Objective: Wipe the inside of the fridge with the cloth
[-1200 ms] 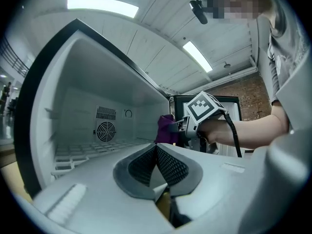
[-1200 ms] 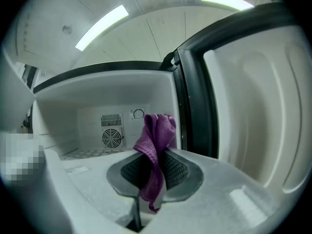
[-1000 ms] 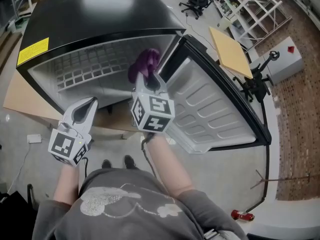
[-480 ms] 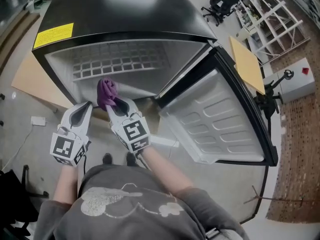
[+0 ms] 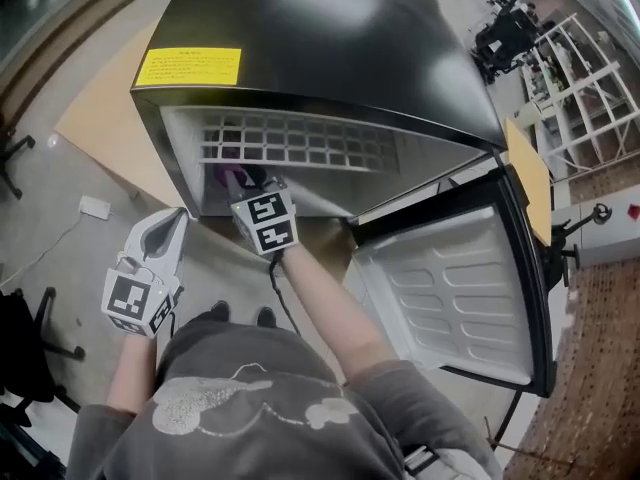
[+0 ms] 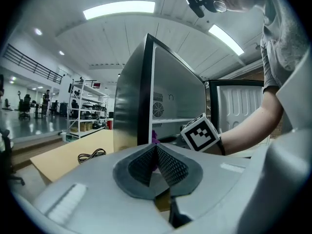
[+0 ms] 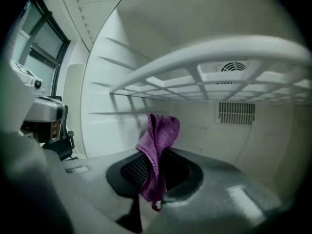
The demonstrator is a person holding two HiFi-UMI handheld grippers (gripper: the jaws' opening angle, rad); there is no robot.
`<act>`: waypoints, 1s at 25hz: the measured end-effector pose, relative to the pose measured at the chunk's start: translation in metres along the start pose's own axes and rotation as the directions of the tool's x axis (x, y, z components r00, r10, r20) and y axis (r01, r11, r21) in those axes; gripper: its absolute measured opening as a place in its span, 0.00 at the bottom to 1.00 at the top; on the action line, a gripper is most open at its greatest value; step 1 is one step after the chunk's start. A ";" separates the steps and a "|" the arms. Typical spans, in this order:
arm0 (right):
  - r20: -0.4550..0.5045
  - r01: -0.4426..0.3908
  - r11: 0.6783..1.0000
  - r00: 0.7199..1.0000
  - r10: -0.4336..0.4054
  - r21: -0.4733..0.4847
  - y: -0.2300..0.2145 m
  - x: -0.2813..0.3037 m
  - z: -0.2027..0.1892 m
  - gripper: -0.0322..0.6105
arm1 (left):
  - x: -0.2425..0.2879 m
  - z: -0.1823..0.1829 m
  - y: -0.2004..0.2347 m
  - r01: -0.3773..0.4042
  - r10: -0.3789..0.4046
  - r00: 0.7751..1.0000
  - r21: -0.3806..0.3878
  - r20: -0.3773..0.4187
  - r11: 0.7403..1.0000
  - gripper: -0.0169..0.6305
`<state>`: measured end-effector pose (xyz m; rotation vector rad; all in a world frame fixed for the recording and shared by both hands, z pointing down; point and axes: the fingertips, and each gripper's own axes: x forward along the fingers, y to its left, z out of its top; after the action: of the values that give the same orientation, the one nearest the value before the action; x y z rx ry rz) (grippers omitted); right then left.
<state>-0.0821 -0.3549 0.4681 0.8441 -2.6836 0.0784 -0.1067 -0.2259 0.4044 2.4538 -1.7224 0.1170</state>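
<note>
The black fridge [image 5: 330, 38] stands with its door [image 5: 450, 298] swung open to the right. My right gripper [image 5: 240, 176] reaches into the white interior under the wire shelf [image 5: 300, 146], shut on a purple cloth [image 7: 158, 152] that sticks up between its jaws. In the head view only a bit of the cloth [image 5: 226, 175] shows at the fridge's left inner wall. In the right gripper view the back wall with a vent [image 7: 236, 113] lies ahead. My left gripper [image 5: 163, 230] hangs outside, below the fridge's left front corner, shut with nothing in it.
A wooden board [image 5: 95, 118] lies under the fridge on the left. A white adapter with a cable [image 5: 92, 208] is on the floor. Shelving and an office chair [image 5: 505, 33] stand at the back right. The open door blocks the right side.
My right gripper has moved left and deeper into the fridge with the cloth, going under the wire shelf. The head view shifted. The left gripper has stayed put.
</note>
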 end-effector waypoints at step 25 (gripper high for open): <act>-0.045 -0.285 0.959 0.957 0.285 0.009 0.061 -0.032 -0.025 0.11 | 0.007 -0.011 -0.006 -0.084 0.083 0.996 -0.031 -0.024 0.996 0.05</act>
<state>-0.0848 -0.2840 0.4844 0.4437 -2.7421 0.1660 -0.0986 -0.2283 0.4156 2.3496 -1.8030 0.1245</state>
